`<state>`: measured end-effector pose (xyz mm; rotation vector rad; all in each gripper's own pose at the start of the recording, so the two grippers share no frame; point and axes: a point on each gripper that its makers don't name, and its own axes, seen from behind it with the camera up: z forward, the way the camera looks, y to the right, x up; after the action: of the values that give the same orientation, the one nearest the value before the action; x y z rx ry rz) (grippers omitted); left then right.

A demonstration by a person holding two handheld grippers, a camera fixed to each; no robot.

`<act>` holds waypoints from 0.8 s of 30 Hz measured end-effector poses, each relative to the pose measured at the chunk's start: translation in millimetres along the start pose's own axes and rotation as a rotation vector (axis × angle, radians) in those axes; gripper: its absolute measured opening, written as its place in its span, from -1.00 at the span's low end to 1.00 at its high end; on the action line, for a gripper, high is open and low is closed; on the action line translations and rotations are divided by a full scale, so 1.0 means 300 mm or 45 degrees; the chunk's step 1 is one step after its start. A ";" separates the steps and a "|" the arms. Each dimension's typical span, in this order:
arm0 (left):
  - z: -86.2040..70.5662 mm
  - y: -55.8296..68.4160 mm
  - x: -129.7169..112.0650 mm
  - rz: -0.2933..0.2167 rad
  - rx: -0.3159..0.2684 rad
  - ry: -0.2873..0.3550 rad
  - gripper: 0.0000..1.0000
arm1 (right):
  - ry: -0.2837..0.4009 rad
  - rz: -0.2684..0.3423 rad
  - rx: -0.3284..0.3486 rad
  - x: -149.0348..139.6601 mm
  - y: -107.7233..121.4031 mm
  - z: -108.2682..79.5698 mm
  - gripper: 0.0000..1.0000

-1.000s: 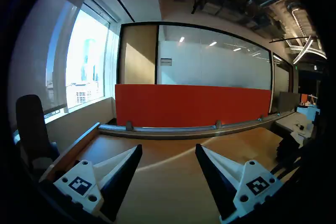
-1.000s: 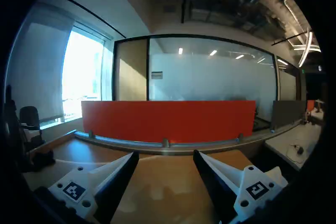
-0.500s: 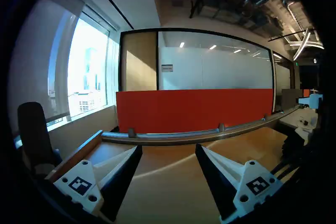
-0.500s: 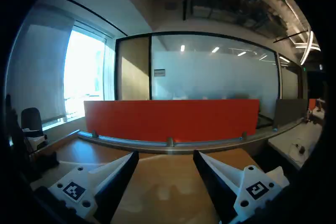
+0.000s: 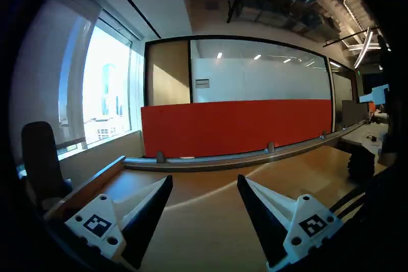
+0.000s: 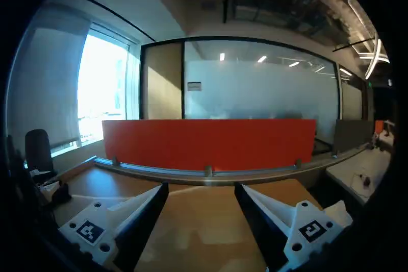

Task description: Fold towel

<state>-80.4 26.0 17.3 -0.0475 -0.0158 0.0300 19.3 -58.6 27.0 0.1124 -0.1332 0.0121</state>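
Evidently the left gripper (image 5: 204, 177) and right gripper (image 6: 200, 185) both hover, jaws spread wide and empty, over a light wooden desktop (image 5: 204, 231), facing an orange partition panel (image 5: 234, 126), so which way the towel lies cannot be told.

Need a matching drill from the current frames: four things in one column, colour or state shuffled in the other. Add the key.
Column 1
1. divider panel
2. desk
3. chair
4. left tongs

Column 2
A. open, nothing between the fingers
B. black, at the window side of the room
C. orange-red, standing along the desk's far edge
D. wood-brown, with a patch of sunlight

Pairs: 1-C, 2-D, 3-B, 4-A
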 end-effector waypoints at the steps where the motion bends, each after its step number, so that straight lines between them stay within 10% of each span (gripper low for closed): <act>1: 0.000 -0.003 -0.018 -0.006 0.004 0.003 0.87 | -0.002 -0.006 -0.004 -0.012 -0.004 0.001 1.00; 24: 0.026 -0.008 -0.318 -0.016 0.033 0.048 0.87 | 0.045 -0.068 -0.048 -0.195 -0.031 0.016 1.00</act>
<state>-175.7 21.1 23.7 -0.0219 0.0223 0.0164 -39.1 -68.5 23.0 0.0784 -0.0950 -0.0417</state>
